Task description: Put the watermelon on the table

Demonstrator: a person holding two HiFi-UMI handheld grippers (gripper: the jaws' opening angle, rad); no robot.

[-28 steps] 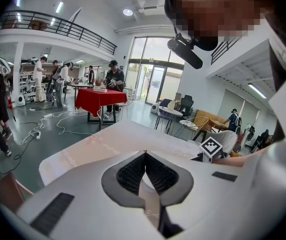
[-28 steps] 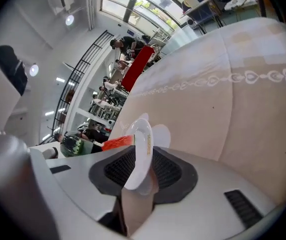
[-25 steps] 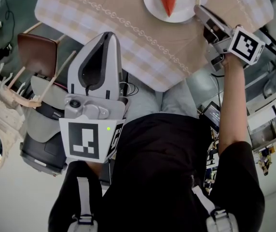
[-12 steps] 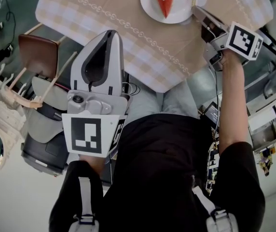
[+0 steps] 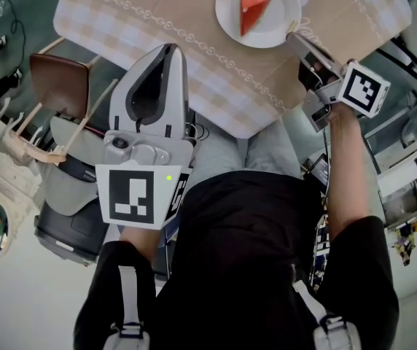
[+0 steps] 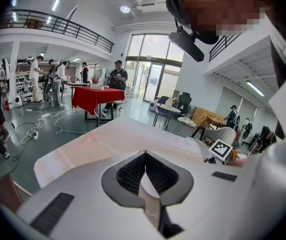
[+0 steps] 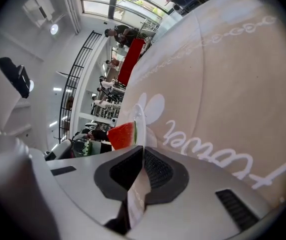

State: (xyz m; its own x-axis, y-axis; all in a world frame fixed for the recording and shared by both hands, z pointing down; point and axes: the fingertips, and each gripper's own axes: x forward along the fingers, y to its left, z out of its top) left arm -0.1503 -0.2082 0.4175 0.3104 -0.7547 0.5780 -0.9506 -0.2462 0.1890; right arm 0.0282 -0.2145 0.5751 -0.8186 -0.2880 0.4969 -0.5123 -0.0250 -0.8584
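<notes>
A red watermelon slice (image 5: 251,7) lies on a white plate (image 5: 278,22) on the beige-clothed table (image 5: 157,9). My right gripper (image 5: 292,36) reaches the plate from the right. Its jaws are closing, with the plate's near rim pinched between the tips. In the right gripper view the plate's rim (image 7: 139,115) runs down into the right gripper (image 7: 143,148), and the watermelon slice (image 7: 122,135) sits just beyond it. My left gripper (image 5: 166,49) hangs over the table's near edge, shut and holding nothing. The left gripper (image 6: 145,153) has its tips touching.
A wooden chair (image 5: 55,79) stands left of the table. The table's near corner (image 5: 245,130) points at the person's legs. Cables and equipment crowd the floor at the right (image 5: 412,195). A red-covered table (image 6: 95,96) and several people stand far off.
The right gripper's jaws have closed onto the plate's rim and the gripper has drawn back toward the body. The plate shifted slightly and turned, so the slice now points another way. The left gripper stayed put.
</notes>
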